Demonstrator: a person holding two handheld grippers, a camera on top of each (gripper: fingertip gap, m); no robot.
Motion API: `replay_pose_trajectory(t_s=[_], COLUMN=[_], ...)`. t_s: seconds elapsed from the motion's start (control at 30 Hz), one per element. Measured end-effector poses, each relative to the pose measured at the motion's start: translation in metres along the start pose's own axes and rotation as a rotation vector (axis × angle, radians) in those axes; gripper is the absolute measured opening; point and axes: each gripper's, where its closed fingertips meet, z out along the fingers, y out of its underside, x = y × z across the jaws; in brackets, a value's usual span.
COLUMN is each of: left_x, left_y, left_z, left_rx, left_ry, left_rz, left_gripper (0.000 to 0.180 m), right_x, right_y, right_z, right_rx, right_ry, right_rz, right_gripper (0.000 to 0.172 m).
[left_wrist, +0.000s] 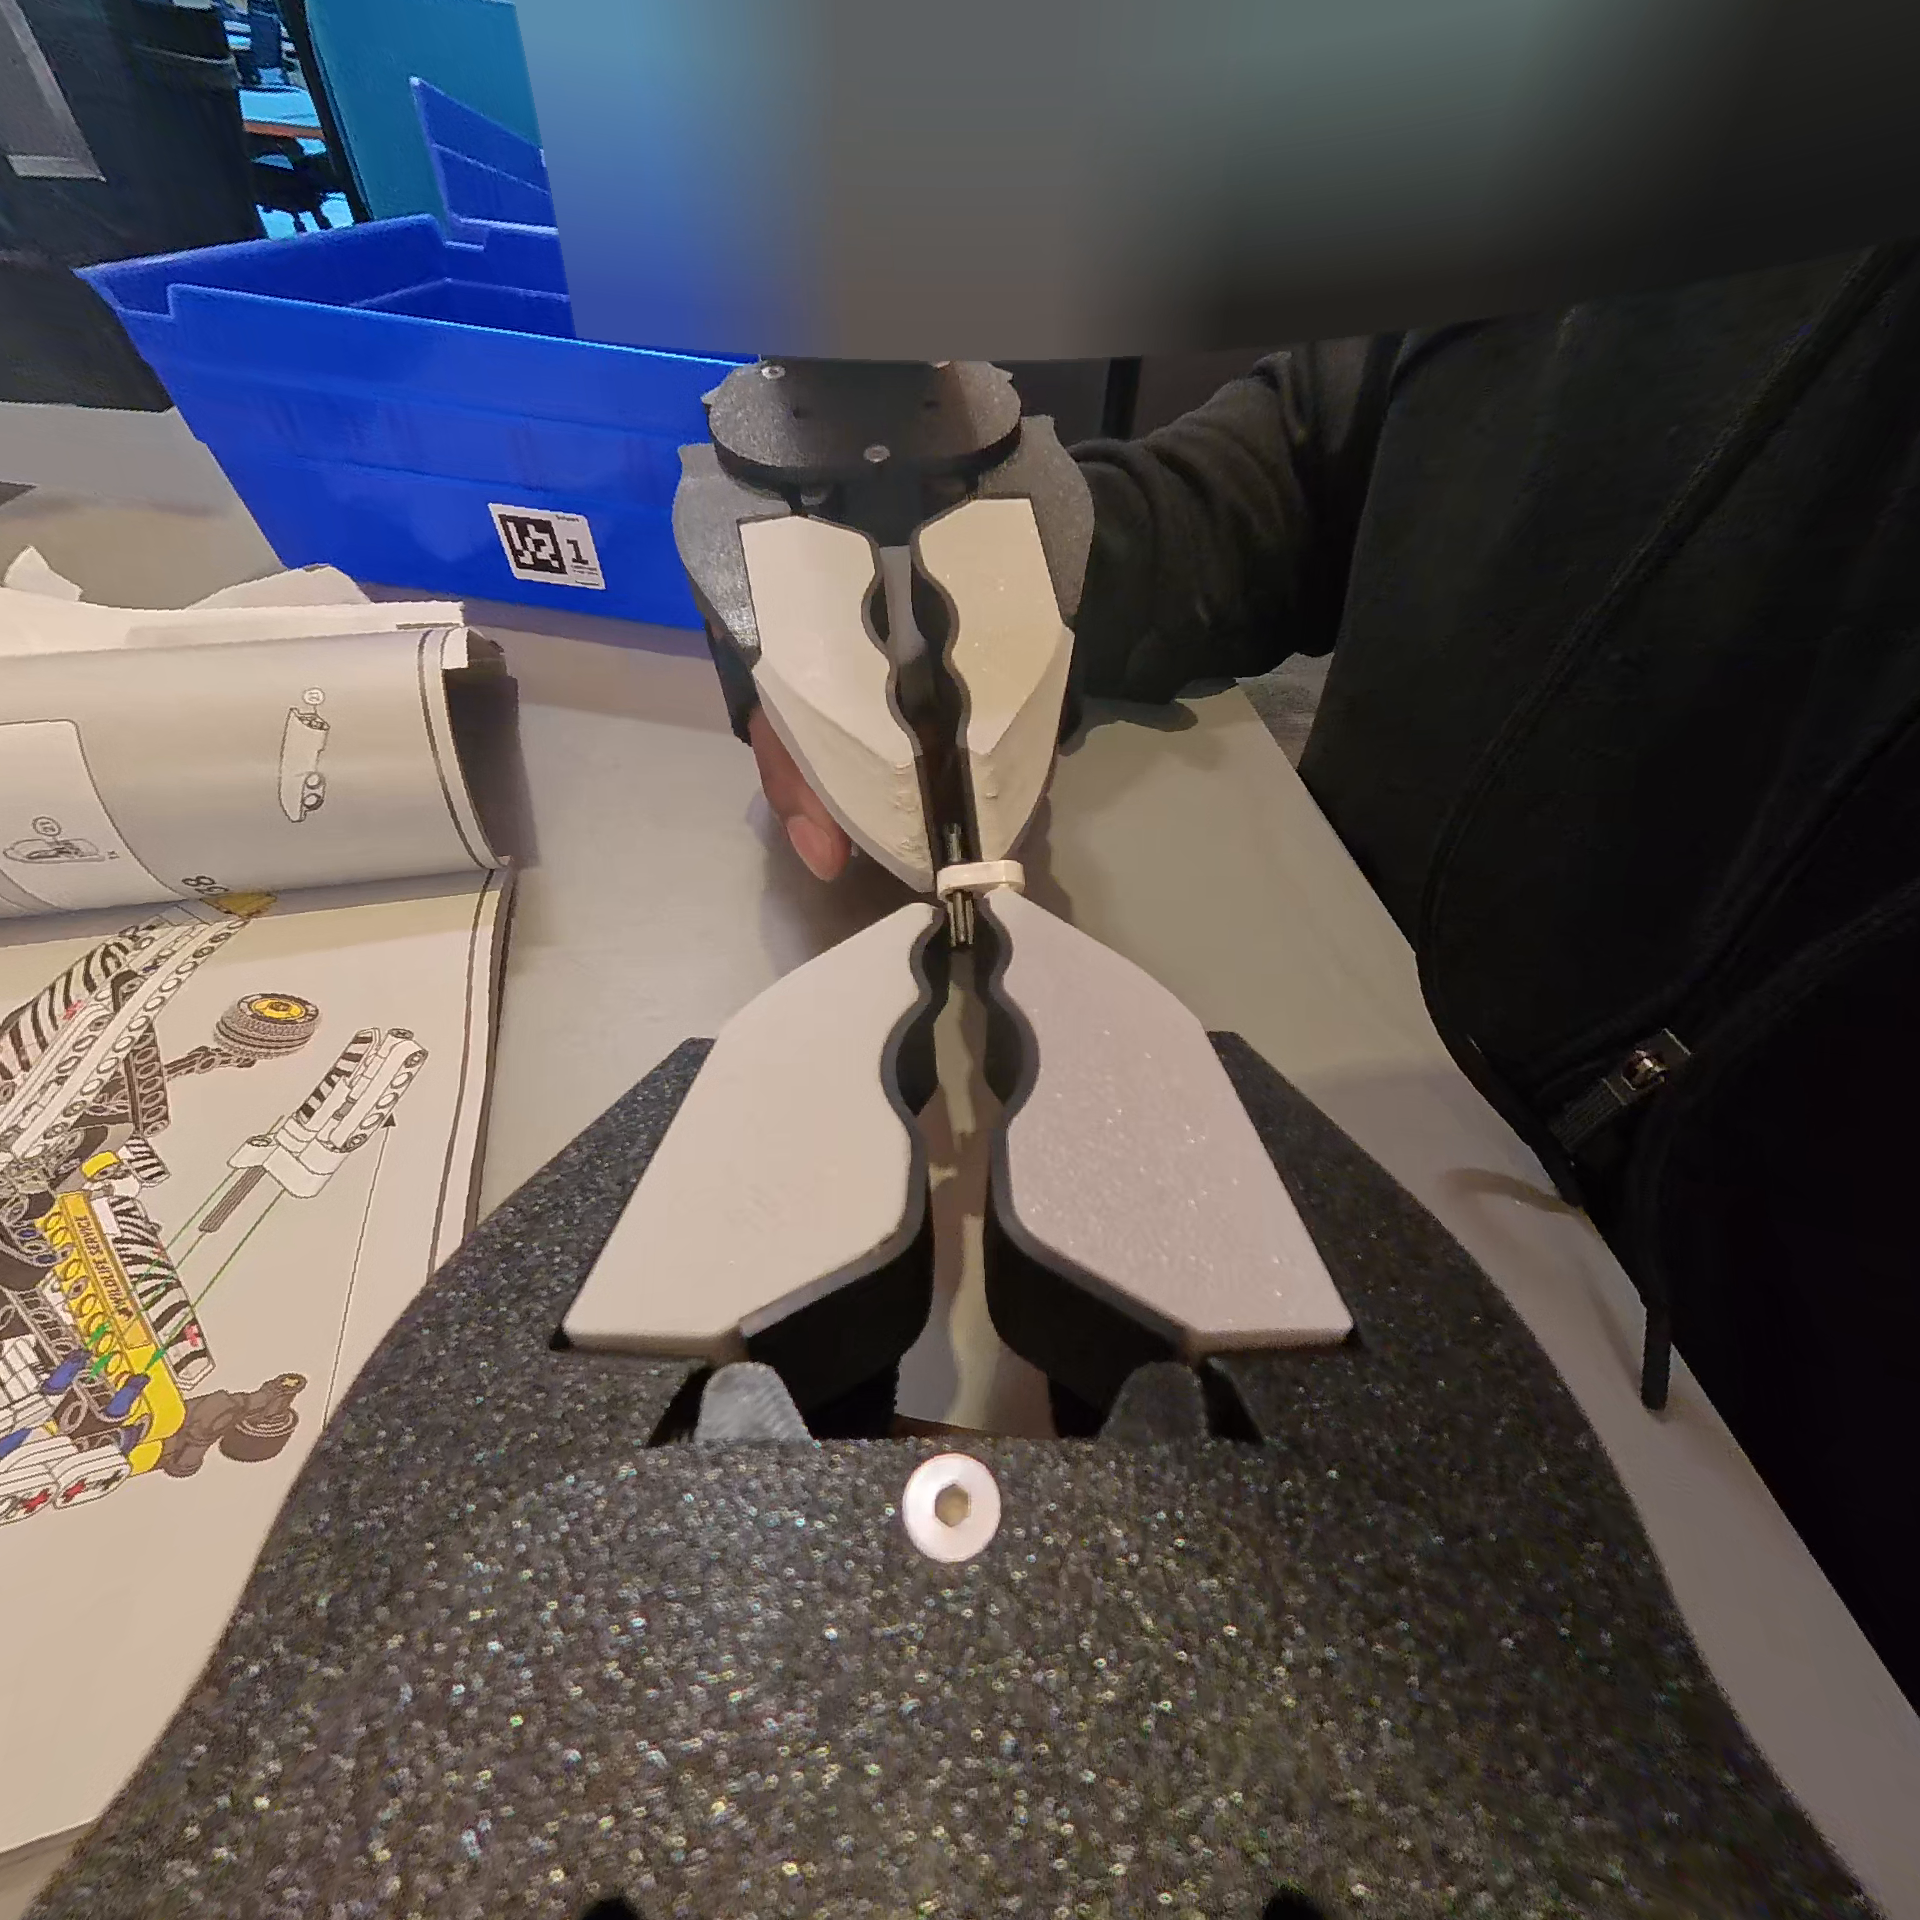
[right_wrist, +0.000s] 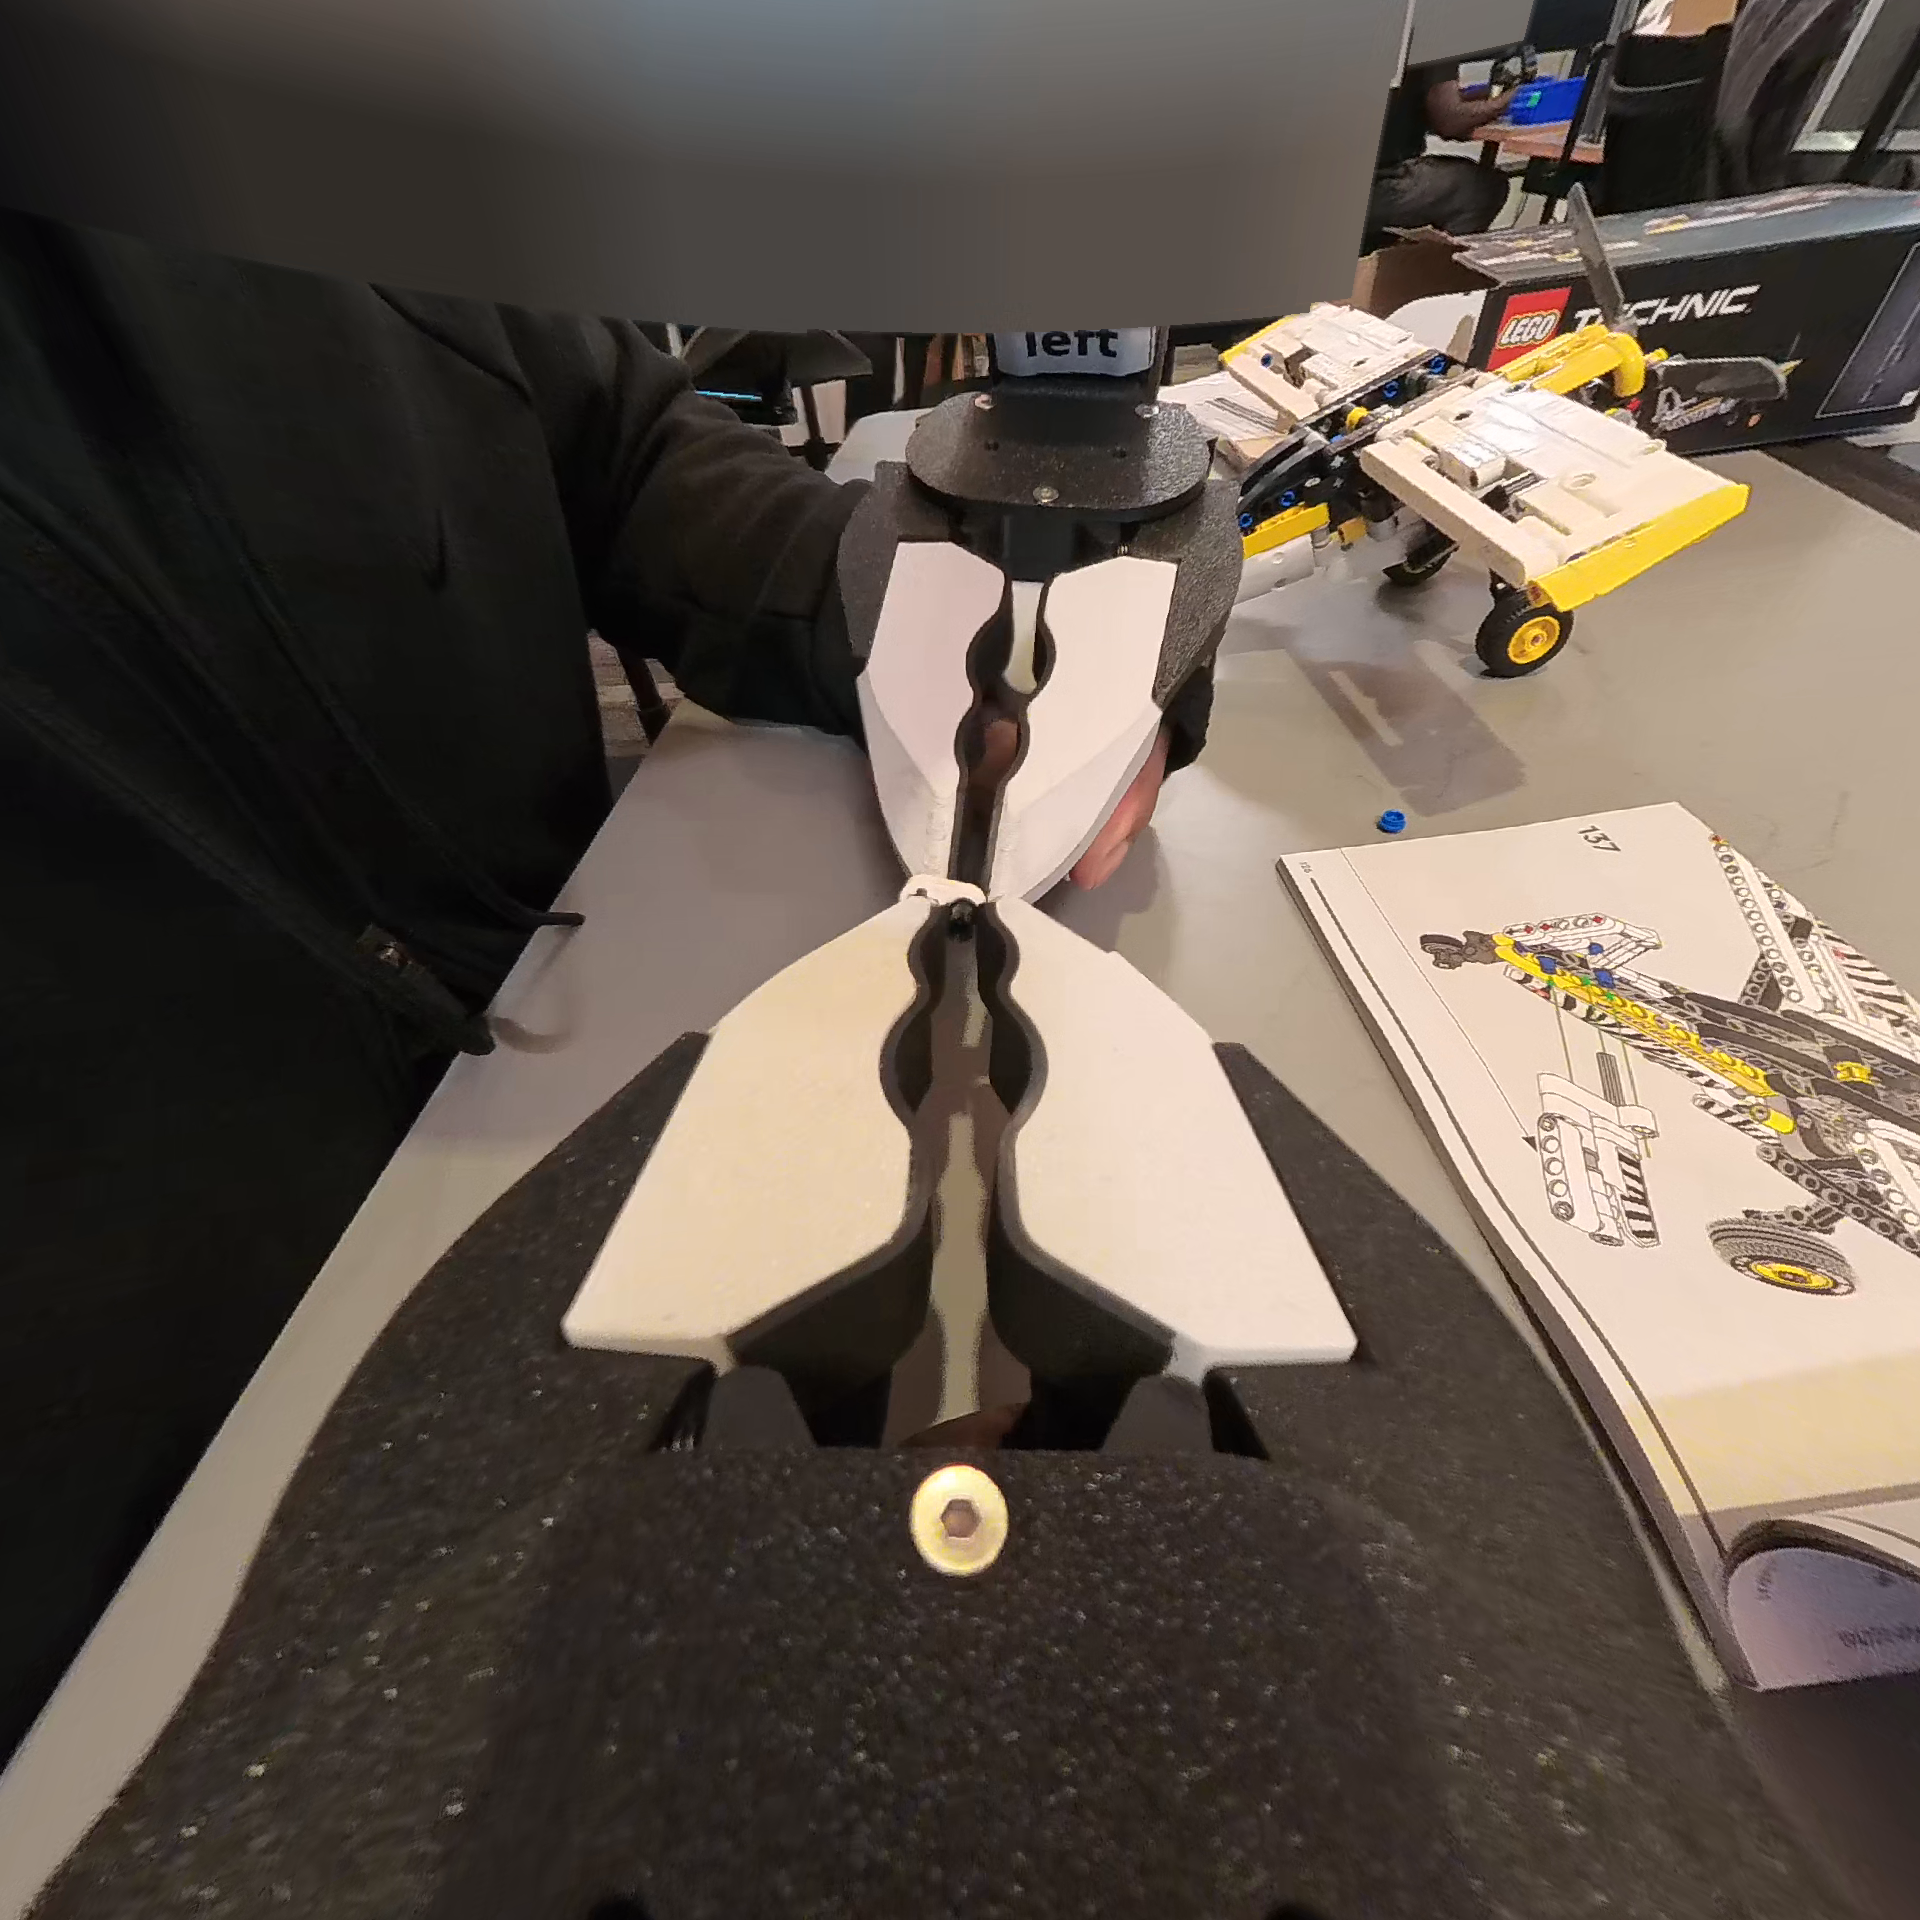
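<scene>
My two grippers meet tip to tip above the grey table (left_wrist: 644, 831). A thin dark axle (left_wrist: 962, 927) runs between them, with a small flat white piece (left_wrist: 985, 876) threaded on it in the gap. In the left wrist view my left gripper (left_wrist: 961, 920) is shut on the near end of the axle. The right gripper (left_wrist: 961, 854) faces it and is shut on the far end. In the right wrist view my right gripper (right_wrist: 961, 916) pinches the dark axle end (right_wrist: 962, 922). The white piece (right_wrist: 940, 889) sits against the left gripper's tips (right_wrist: 971, 878).
An open instruction booklet (left_wrist: 208, 1039) lies beside the grippers and also shows in the right wrist view (right_wrist: 1662, 1143). A blue bin (left_wrist: 416, 416) stands behind it. A yellow and white model plane (right_wrist: 1455, 468), its box (right_wrist: 1714, 312) and a small blue piece (right_wrist: 1390, 823) lie farther off. A person in black (left_wrist: 1662, 727) sits at the table edge. Both grippers' tips are close together, under 4 cm apart.
</scene>
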Motion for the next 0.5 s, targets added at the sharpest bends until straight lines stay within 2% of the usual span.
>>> replay_pose_trajectory(t_s=[0.5], left_x=[-0.009], left_y=[-0.012], left_z=[-0.003], left_rx=[0.096], left_ry=[-0.046], left_rz=[-0.034], left_gripper=[0.005], right_x=[0.012], right_y=[-0.011], right_z=[-0.009], right_rx=[0.093], right_ry=[0.053], right_rz=[0.014], right_gripper=[0.004])
